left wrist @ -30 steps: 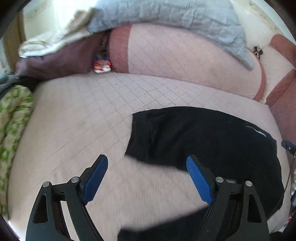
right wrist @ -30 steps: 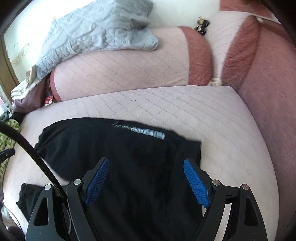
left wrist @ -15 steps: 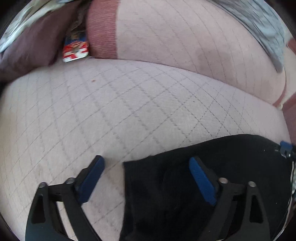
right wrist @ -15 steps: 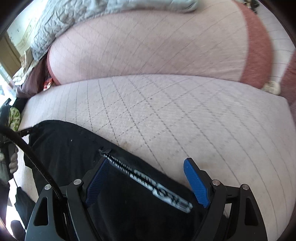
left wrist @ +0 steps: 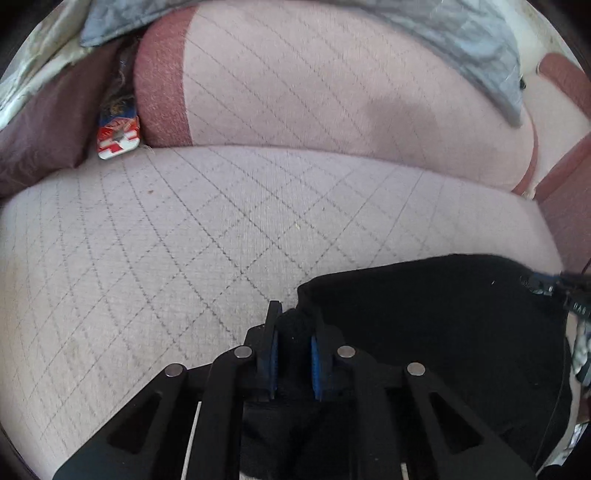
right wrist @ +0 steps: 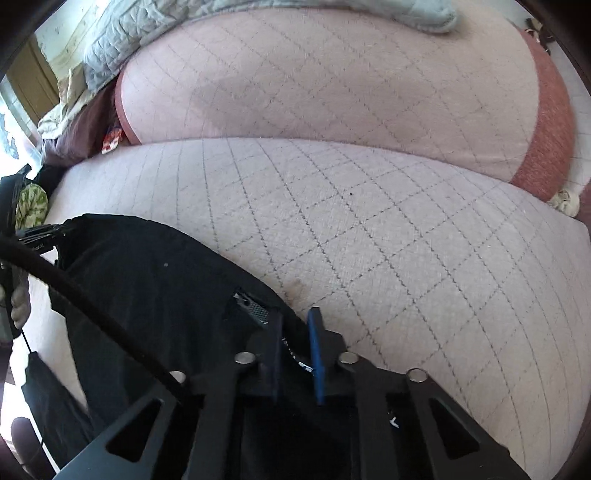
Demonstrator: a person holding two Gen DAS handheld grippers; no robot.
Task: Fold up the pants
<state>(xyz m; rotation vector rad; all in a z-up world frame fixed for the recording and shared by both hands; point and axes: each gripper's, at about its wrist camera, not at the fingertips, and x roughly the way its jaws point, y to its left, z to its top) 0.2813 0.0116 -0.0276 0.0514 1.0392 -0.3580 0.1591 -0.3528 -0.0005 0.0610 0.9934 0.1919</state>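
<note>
Black pants (left wrist: 443, 314) lie on the pale quilted sofa seat (left wrist: 184, 240). In the left wrist view my left gripper (left wrist: 293, 328) is shut on a bunched left corner of the pants' far edge. In the right wrist view the pants (right wrist: 155, 280) spread to the left, and my right gripper (right wrist: 295, 328) is shut on the far edge next to a silver zipper strip (right wrist: 253, 308). The other gripper shows at the left edge of the right wrist view (right wrist: 33, 240).
The quilted backrest (left wrist: 332, 85) rises behind the seat, with a grey blanket (left wrist: 461, 33) draped over it. A red and white packet (left wrist: 118, 138) sits in the back left corner by a maroon cushion (left wrist: 40, 140). A sofa arm (left wrist: 565, 206) is at the right.
Both grippers were open over the pants. They moved forward and down to the far edge and have closed on the fabric.
</note>
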